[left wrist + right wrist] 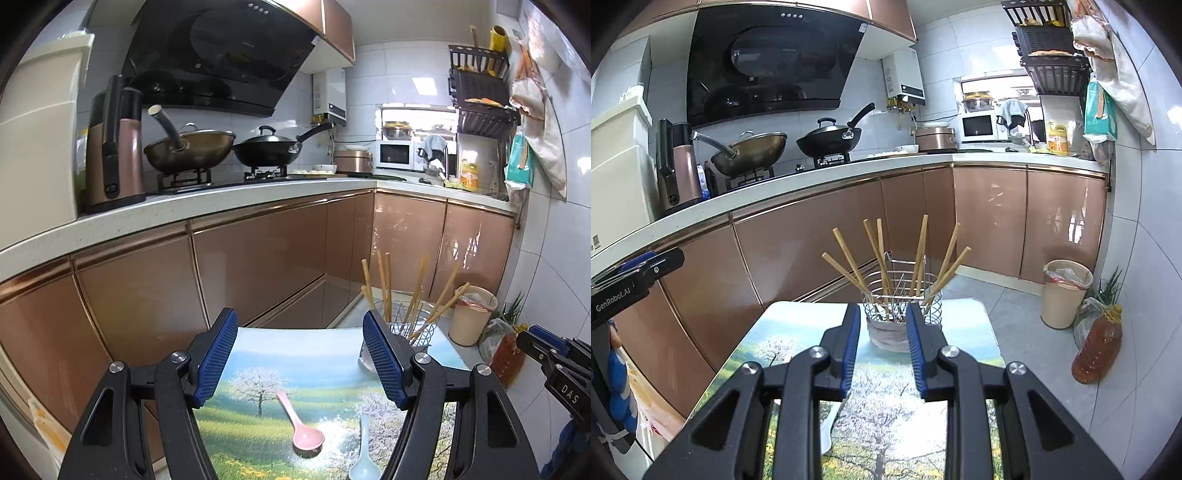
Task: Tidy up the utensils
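Evidently the left gripper (300,360) hangs with jaws wide and empty above the pink spoon (301,424), ready to take it, while the right gripper (882,345), jaws slightly apart and empty, faces the wire holder (903,299) of chopsticks (879,254)

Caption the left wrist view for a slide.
Left gripper with open, empty jaws above a pink spoon and pale blue spoon; chopsticks stand in a wire holder.

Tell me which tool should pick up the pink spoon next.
Left. The left tool is open with the pink spoon lying right ahead between its fingers; the right tool faces the wire holder instead.
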